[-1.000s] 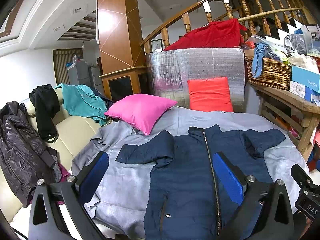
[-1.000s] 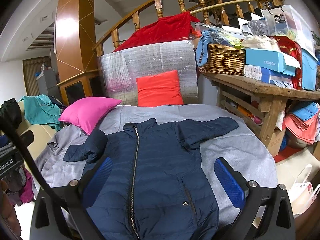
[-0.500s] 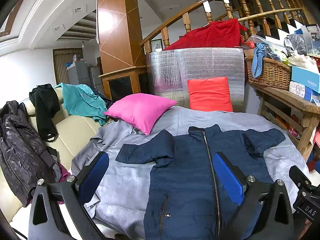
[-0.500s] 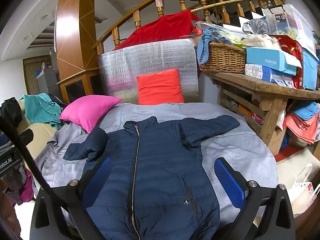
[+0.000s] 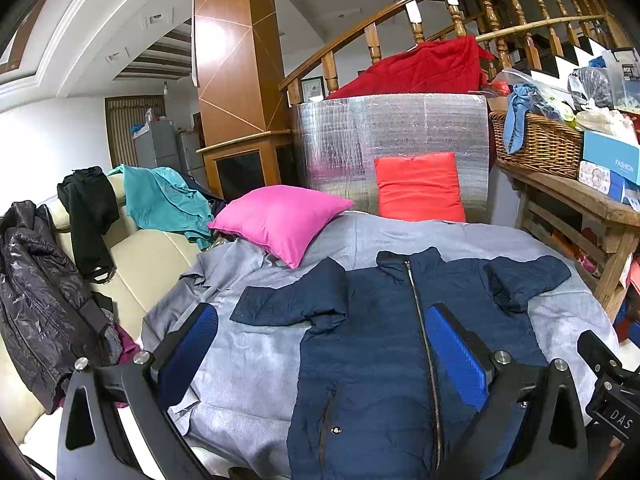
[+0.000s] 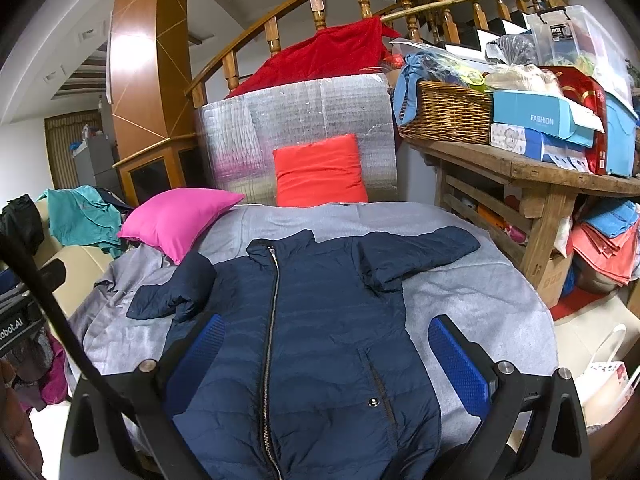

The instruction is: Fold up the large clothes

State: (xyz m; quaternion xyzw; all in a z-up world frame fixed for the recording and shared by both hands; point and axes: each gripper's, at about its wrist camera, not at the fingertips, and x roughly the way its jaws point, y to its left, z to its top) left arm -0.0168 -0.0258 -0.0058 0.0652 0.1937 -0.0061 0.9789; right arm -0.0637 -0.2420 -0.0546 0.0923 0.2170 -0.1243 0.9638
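Observation:
A navy quilted jacket [image 5: 380,344] lies face up, zipped, on a grey cloth-covered surface [image 5: 256,360]; it also shows in the right wrist view [image 6: 320,332]. Its left sleeve [image 5: 296,300] is bent and bunched, its right sleeve [image 6: 416,254] stretches outward. My left gripper [image 5: 320,340] is open and empty, held above the jacket's lower left part. My right gripper [image 6: 326,348] is open and empty above the jacket's lower middle.
A pink pillow [image 5: 280,220] and an orange pillow [image 5: 418,186] sit at the far edge before a silver foil panel [image 5: 392,136]. A cream sofa [image 5: 148,256] with dark coats stands left. A wooden table [image 6: 520,172] with a basket and boxes stands right.
Both grippers have shifted very slightly; the jacket has not moved and both grippers stay open.

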